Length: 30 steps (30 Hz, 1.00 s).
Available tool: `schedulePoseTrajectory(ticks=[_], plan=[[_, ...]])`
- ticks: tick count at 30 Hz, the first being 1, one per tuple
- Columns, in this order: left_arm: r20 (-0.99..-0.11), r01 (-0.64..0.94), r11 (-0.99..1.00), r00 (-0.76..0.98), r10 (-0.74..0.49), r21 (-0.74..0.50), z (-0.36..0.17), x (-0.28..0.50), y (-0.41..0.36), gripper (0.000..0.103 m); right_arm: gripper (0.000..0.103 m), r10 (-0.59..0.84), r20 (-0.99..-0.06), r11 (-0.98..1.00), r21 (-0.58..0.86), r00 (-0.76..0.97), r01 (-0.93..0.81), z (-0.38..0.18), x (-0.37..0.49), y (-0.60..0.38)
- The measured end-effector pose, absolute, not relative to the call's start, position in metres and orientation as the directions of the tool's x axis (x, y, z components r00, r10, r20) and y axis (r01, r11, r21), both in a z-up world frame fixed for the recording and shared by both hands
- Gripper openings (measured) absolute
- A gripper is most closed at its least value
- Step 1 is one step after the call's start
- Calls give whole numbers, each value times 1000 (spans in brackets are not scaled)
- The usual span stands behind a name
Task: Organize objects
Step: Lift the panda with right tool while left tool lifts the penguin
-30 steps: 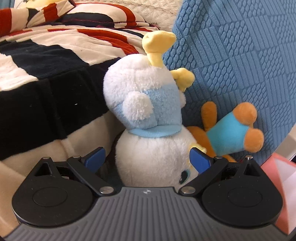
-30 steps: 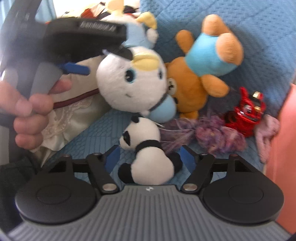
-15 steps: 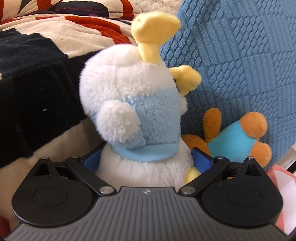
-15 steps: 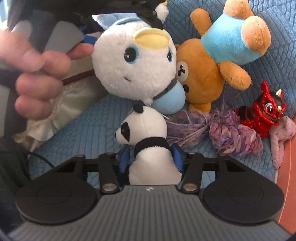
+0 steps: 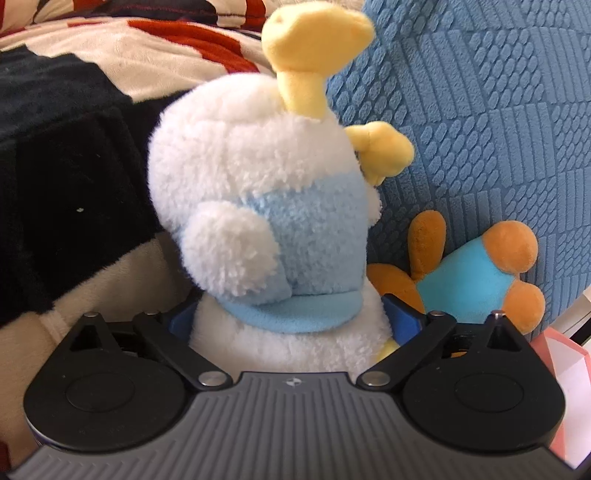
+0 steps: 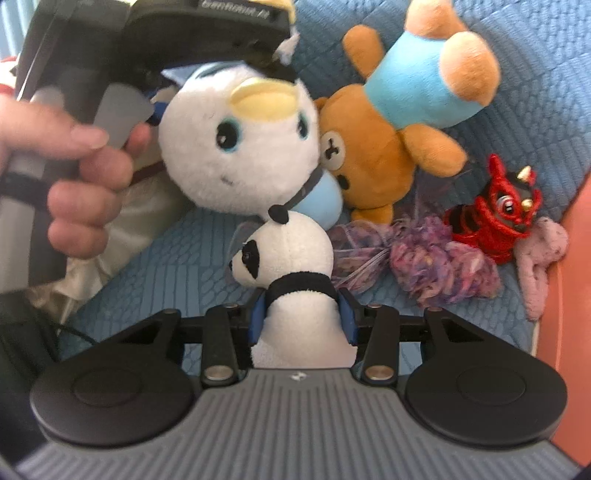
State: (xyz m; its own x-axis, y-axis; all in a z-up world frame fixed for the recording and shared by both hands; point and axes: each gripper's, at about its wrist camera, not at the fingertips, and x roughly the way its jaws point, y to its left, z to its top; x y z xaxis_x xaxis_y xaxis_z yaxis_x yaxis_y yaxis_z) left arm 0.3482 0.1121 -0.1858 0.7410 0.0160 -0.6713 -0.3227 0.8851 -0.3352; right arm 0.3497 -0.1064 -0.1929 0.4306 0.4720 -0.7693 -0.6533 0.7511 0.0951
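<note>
A white plush with a light blue top and yellow feet [image 5: 258, 221] hangs upside down; my left gripper [image 5: 291, 321] is shut on its head. In the right wrist view its face [image 6: 240, 155] shows below the left gripper's body [image 6: 199, 29]. My right gripper [image 6: 301, 317] is shut on a small panda plush [image 6: 291, 266], its blue pads pressing the panda's sides. An orange bear plush in a blue shirt [image 6: 399, 118] lies head down against the blue cushion, touching the white plush; it also shows in the left wrist view [image 5: 476, 277].
A purple fluffy bundle [image 6: 424, 258], a red horned toy [image 6: 495, 218] and a pink plush [image 6: 539, 258] lie on the blue sofa seat [image 6: 166, 266]. A striped blanket [image 5: 74, 166] is left. A blue textured backrest [image 5: 498, 129] is behind. A pink box [image 5: 565, 376] is right.
My left gripper closed on the white plush's head and the plush came closer. My right gripper closed on the panda, which now sits nearer the other toys.
</note>
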Motion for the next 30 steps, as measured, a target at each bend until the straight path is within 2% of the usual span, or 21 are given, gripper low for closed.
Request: schedulePoseTrajectory(ticks=[18,30], plan=[[-682,-304,891,731,-9,-338,-170,284,85,81,44,377,-739,884,105,559,-456,-173,341,-145],[-710,-271,910,703,-36,-314,-154,232,64,79,44,337,-776,918,145,533,-370,-166,300,-167]])
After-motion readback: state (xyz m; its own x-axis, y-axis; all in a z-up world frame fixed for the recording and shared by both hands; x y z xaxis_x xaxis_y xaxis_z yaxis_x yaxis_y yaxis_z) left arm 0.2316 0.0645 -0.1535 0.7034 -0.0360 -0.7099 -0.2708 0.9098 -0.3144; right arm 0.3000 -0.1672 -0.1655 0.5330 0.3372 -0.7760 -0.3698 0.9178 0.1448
